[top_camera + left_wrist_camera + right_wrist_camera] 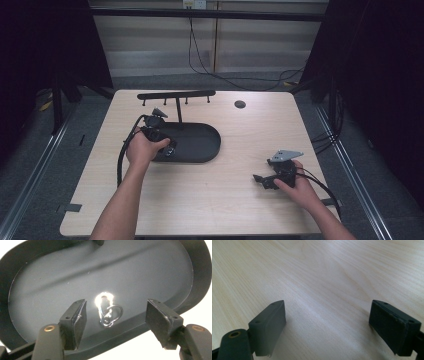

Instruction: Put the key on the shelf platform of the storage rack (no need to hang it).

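Observation:
A shiny metal carabiner with a key ring [107, 311] lies near the rim inside a black oval tray [62, 277]. My left gripper [116, 317] hangs over it, open, with one jaw on each side of the clip and neither touching it. In the high view the left gripper [167, 147] is over the near left edge of the tray [200, 142], held by a hand. My right gripper [260, 180] rests low over the bare wood at the table's front right, open, with nothing between its jaws [327, 322].
A black stand with a T-shaped bar and small pegs [176, 95] rises from the tray's far end. A dark round hole [240, 104] sits in the table near the back edge. Cables trail from both grippers.

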`<state>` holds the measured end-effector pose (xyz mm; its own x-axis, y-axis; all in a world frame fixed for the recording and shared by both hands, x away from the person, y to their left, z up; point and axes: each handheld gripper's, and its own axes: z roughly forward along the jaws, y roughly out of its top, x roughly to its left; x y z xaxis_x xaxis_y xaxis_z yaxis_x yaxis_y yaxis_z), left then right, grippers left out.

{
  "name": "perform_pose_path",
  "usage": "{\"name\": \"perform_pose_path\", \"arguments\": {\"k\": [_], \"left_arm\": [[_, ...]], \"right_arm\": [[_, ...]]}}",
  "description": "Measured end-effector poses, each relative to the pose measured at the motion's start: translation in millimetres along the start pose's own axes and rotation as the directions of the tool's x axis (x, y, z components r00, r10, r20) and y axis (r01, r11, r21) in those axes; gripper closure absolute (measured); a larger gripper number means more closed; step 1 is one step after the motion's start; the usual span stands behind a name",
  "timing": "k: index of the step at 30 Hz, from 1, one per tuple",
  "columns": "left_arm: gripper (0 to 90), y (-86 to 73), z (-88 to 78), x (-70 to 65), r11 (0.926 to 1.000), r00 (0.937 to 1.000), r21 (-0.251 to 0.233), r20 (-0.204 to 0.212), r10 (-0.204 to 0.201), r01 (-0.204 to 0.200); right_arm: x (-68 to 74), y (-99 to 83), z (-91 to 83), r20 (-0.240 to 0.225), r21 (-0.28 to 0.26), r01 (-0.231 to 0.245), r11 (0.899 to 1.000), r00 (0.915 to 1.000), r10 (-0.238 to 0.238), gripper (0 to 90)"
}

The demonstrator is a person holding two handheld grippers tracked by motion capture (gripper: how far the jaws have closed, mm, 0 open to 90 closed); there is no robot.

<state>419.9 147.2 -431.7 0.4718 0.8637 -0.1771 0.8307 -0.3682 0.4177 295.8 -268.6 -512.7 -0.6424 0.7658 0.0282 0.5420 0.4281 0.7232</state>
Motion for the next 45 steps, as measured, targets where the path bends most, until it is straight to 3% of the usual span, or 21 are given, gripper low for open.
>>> {"name": "perform_pose_path", "arguments": {"k": [9,12,16,18,28,31,38,40,41,45], "left_arm": [[28.7,-4.2,-5.3,2.0,0.9999,1.0000,-0.013,0.009,-0.001,0.001],[28.2,-5.2,-7.7,3.0,0.9997,0.9999,-0.017,0.001,0.014,-0.014],[28.0,-7.2,-9.5,1.3,0.9998,1.0000,-0.019,0.005,0.000,0.000],[28.0,-7.7,-10.4,2.1,0.9997,0.9997,-0.011,0.008,0.022,-0.022],[28.1,-14.8,-14.7,-2.9,0.9995,0.9995,-0.019,0.021,0.024,-0.024],[28.0,-15.8,-17.4,-2.9,0.9990,0.9986,-0.013,0.028,0.044,-0.044],[26.8,-20.2,-22.5,-3.8,0.9989,0.9980,-0.008,0.043,0.046,-0.045],[26.2,-21.5,-24.2,-3.0,0.9979,0.9971,-0.006,0.041,0.065,-0.065],[26.2,-22.6,-24.3,-4.0,0.9987,0.9978,-0.013,0.044,0.050,-0.050],[25.8,-24.8,-25.9,-4.5,0.9983,0.9974,-0.019,0.046,0.057,-0.056]], "right_arm": [[0.0,0.0,-0.1,0.001,0.000,0.000,1.000,1.0000,0.000,13.6],[0.0,0.0,0.0,0.000,0.000,0.000,1.000,1.0000,0.000,13.6],[0.0,0.0,-0.1,0.000,0.001,-0.001,1.000,1.0000,0.001,13.6],[0.0,0.0,0.0,0.000,0.000,0.000,1.000,1.0000,0.000,13.6],[0.1,0.0,-0.1,0.001,0.001,0.000,1.000,1.0000,0.000,13.6],[0.0,0.0,-0.1,0.002,0.000,0.000,1.000,1.0000,0.000,13.6],[0.0,0.0,-0.1,0.002,0.001,0.000,1.000,1.0000,0.000,13.6],[0.0,0.0,-0.1,0.002,0.000,0.000,1.000,1.0000,0.000,13.6],[0.0,0.0,-0.1,0.002,0.000,0.000,1.000,1.0000,0.000,13.6],[0.0,0.0,-0.1,0.001,0.000,0.000,1.000,1.0000,0.000,13.6]]}}
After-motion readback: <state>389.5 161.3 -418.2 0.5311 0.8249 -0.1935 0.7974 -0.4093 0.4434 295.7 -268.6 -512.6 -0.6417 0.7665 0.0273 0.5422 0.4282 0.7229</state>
